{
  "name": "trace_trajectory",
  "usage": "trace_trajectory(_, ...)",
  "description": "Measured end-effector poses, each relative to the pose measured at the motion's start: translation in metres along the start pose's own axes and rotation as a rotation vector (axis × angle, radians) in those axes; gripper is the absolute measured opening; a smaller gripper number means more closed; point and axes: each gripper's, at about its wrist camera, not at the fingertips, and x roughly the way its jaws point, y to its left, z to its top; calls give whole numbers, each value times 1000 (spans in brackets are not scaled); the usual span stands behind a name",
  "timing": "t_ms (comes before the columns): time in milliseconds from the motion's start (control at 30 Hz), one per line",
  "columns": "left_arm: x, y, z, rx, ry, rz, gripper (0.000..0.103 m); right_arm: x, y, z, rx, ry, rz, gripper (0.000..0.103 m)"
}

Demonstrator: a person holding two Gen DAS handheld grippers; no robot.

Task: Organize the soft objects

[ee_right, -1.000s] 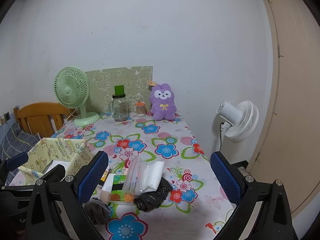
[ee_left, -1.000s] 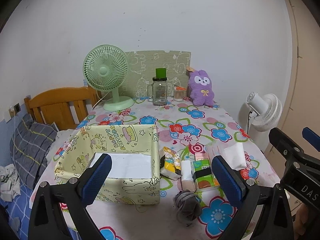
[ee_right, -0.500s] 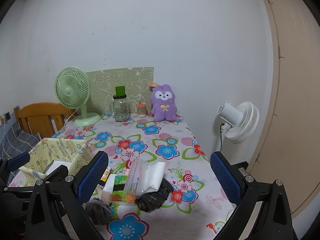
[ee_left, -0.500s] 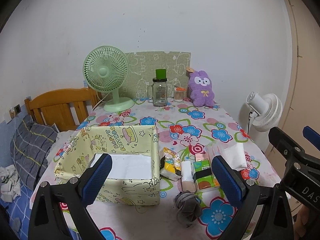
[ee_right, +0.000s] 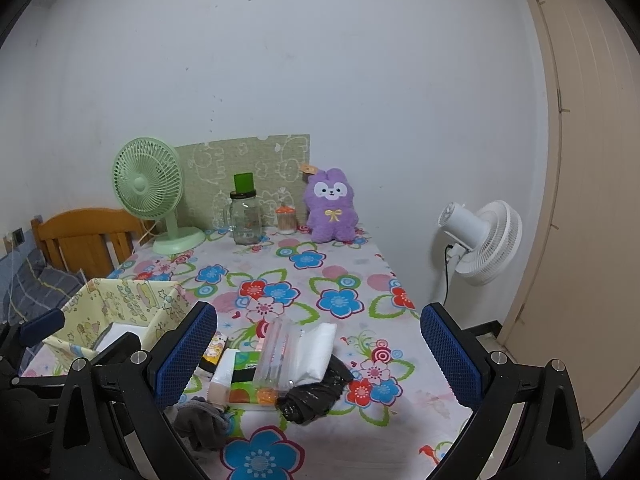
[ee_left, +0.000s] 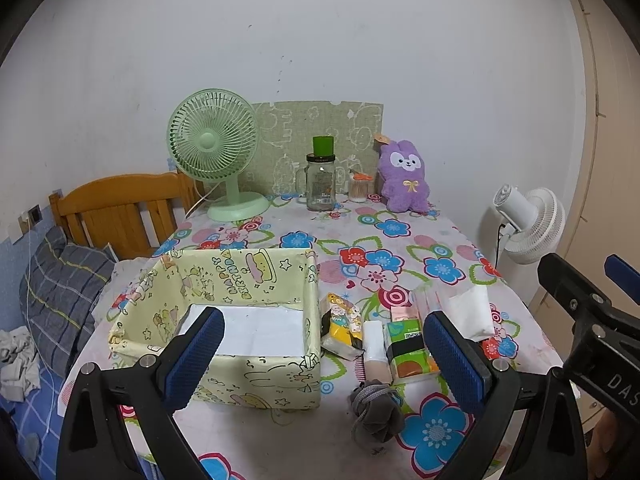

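The print on the green packet (ee_left: 407, 350) is too small to be read, and the yellow fabric box (ee_right: 120, 312) is partly hidden behind the left claw (ee_right: 40, 326).

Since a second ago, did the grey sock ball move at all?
No. In the left wrist view the grey sock ball lies on the same spot, just below the green tissue pack and right of the yellow fabric box.

Box (ee_left: 224, 292): "HAPPY BIRTHDAY" printed on the inner back wall. Right tool (ee_left: 600, 344), right of the box: white letters "DAS", cut off at the frame edge. Other package print is illegible.
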Motion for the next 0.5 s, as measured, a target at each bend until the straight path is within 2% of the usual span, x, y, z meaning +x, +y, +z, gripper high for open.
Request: trace_trajectory(500,1,2,1,0,-3,-1,101,4,-1,1,3,5,5,103)
